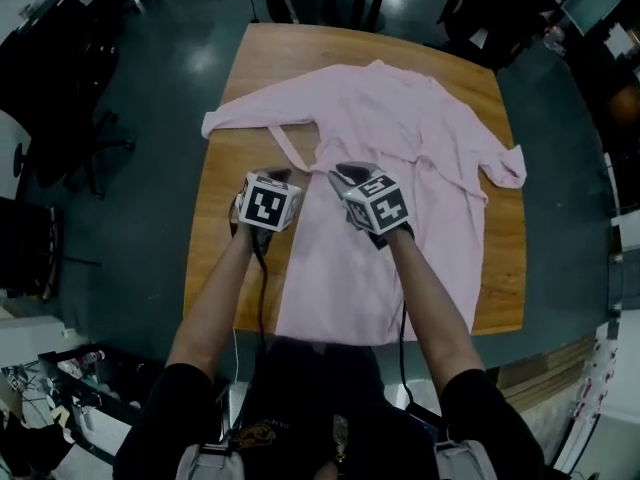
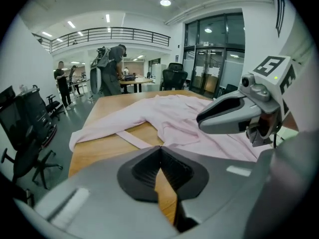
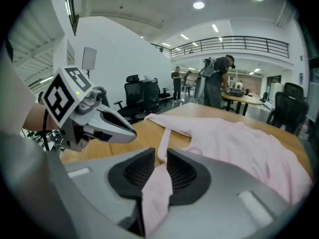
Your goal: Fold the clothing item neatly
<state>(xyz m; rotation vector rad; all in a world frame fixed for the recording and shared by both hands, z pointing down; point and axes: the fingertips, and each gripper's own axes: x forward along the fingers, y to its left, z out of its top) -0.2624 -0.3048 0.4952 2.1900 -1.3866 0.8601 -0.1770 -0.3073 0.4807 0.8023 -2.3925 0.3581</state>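
Note:
A pink garment (image 1: 400, 168) lies spread on the wooden table (image 1: 240, 88), sleeves out to both sides. Its thin pink strap (image 1: 290, 148) runs across the bare wood at the left. My left gripper (image 1: 275, 175) hovers over the garment's left edge; in the left gripper view it (image 2: 160, 148) is shut with nothing in it, the strap (image 2: 134, 139) lying ahead. My right gripper (image 1: 340, 173) is close beside it over the garment. In the right gripper view its jaws (image 3: 160, 152) stand slightly apart, and the strap (image 3: 157, 183) hangs loosely through the gap.
Black office chairs (image 1: 60, 98) stand on the dark floor left of the table. Beyond the far edge, a person (image 2: 107, 71) stands at another table. The garment's hem hangs over the near edge (image 1: 330, 333).

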